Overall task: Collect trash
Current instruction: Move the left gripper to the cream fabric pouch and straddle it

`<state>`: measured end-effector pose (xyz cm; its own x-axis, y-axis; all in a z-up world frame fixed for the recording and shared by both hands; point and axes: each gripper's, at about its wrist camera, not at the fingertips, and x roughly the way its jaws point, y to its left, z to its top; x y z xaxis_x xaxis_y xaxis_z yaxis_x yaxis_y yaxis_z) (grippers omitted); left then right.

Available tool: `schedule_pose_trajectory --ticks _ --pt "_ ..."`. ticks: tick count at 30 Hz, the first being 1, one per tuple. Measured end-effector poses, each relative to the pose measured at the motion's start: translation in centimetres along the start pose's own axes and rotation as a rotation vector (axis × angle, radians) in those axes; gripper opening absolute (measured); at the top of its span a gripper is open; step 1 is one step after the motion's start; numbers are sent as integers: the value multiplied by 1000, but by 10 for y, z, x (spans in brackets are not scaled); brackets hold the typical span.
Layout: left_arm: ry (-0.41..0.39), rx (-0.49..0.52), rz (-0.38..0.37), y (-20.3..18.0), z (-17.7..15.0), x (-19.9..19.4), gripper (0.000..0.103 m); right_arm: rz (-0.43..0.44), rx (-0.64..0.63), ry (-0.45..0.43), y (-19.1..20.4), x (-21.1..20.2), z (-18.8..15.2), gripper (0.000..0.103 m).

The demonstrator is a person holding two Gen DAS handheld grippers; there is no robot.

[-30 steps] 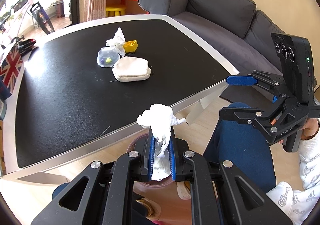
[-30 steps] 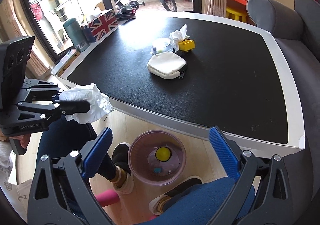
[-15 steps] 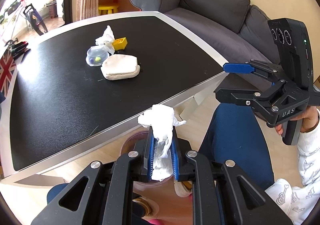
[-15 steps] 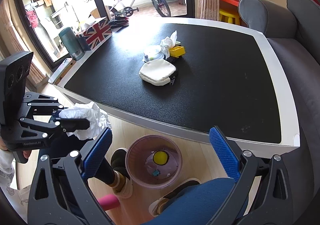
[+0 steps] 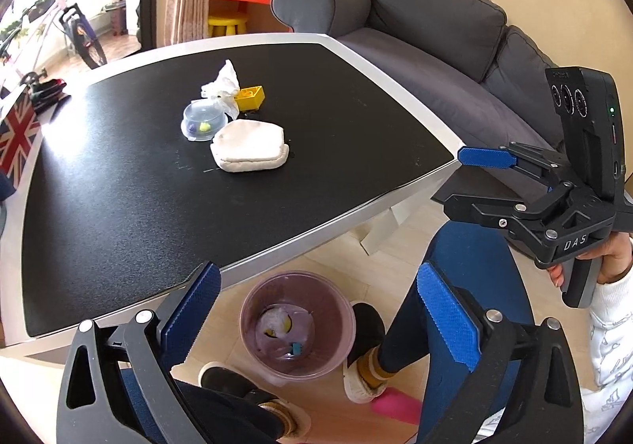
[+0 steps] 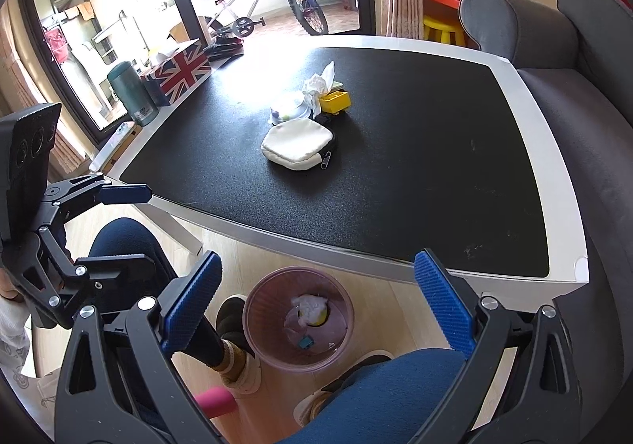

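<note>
the left hand-held gripper (image 5: 316, 309) hangs over the floor just off the near edge of the tabletop (image 5: 118, 206), its blue pads spread wide with nothing between them. straight below it sits a translucent pink bin (image 5: 297, 325) on the wooden floor, between the person's feet. inside the bin lies a crumpled white tissue (image 6: 310, 307), resting against a yellow ball (image 6: 320, 319), with a small teal bit (image 6: 305, 342) near them at the bottom.

the right hand-held gripper (image 6: 316, 305) is held off to the side at about the same height, also over the bin, and its pads stand wide apart too, holding nothing. each gripper shows up in the other's view, with a hand around the handle.

on the tabletop, toward the middle and a little to the far side, another crumpled tissue (image 5: 223, 86) stands up, touching a clear domed container (image 5: 201, 121) and a yellow toy block (image 5: 250, 97). a white zipped pouch (image 5: 249, 145) lies just in front of them. along the left edge sit a union jack tissue box (image 6: 178, 72) and a dark green flask (image 6: 132, 94). a grey sofa (image 5: 435, 40) runs along the right edge.
</note>
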<state>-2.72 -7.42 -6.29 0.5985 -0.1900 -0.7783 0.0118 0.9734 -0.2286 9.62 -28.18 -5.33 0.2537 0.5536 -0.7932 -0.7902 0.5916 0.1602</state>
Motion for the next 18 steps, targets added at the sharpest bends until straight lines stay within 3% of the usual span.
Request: schedule_pose_trajectory --ticks 18 --pt "-25 -31 28 13 5 -8 96 3 -8 1 2 7 8 97"
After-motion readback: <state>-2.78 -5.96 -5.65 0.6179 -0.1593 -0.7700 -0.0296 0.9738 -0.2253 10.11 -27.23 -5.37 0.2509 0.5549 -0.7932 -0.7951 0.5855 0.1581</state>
